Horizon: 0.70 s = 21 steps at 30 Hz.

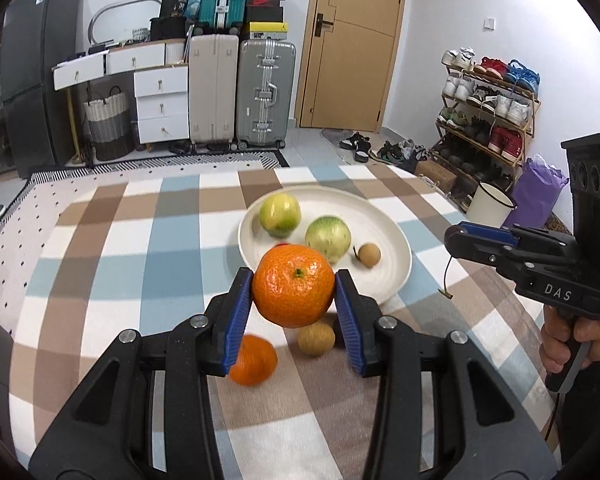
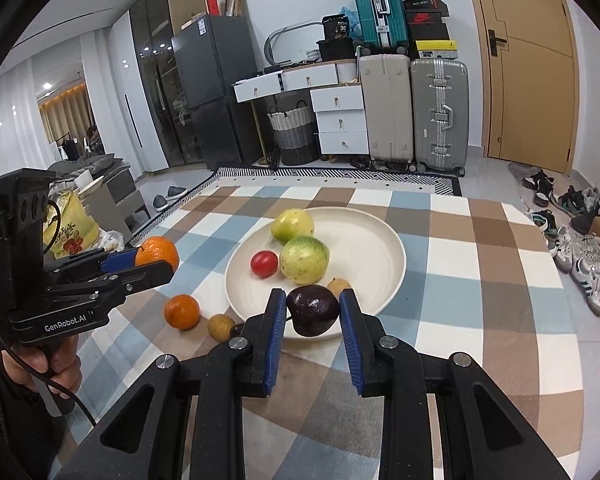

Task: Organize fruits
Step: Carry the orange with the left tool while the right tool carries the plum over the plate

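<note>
My left gripper is shut on an orange, held above the checked cloth just before the white plate. The right wrist view shows that gripper and its orange at the left. My right gripper is shut on a dark purple fruit over the plate's near rim. On the plate lie two green fruits, a red tomato and a small brown fruit. A second orange and a small brown fruit rest on the cloth.
The table wears a blue, brown and white checked cloth. Beyond its far edge stand suitcases, white drawers and a door. A shoe rack and a white bucket are to the right. A hand grips the right gripper's handle.
</note>
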Available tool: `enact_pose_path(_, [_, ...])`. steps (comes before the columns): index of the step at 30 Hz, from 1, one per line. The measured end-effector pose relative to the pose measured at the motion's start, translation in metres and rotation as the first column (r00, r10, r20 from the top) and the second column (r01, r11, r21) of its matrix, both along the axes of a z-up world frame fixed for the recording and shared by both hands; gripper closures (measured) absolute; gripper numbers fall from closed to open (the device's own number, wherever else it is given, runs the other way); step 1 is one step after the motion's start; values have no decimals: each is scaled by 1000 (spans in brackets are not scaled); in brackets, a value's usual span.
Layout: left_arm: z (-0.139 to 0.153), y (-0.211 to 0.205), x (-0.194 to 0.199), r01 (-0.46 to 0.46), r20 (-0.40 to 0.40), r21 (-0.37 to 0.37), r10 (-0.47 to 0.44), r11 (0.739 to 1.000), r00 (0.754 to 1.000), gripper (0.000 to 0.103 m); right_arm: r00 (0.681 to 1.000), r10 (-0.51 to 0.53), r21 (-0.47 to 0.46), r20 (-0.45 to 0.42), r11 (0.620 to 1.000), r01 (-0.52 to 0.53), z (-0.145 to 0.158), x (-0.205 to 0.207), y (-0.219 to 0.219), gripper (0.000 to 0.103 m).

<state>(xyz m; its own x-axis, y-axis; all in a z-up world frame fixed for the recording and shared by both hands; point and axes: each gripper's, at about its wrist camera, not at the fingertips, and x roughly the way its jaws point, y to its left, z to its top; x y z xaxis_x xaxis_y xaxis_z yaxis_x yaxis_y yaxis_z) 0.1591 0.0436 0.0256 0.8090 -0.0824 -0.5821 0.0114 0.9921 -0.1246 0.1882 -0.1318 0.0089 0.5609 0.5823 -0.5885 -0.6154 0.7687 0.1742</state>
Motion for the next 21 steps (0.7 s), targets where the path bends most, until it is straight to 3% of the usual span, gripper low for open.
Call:
enact_pose_path(9, [2,-11,30,12,9,14,-12,1000,1000,65,1000,-11,-15,-7,1000,11,3,21,8,75])
enact_pose_path(21, [-28,-26,66,30,-20,32,-29,999,999,64,998,-53,-17,-39,998,53,-19,44,9,75])
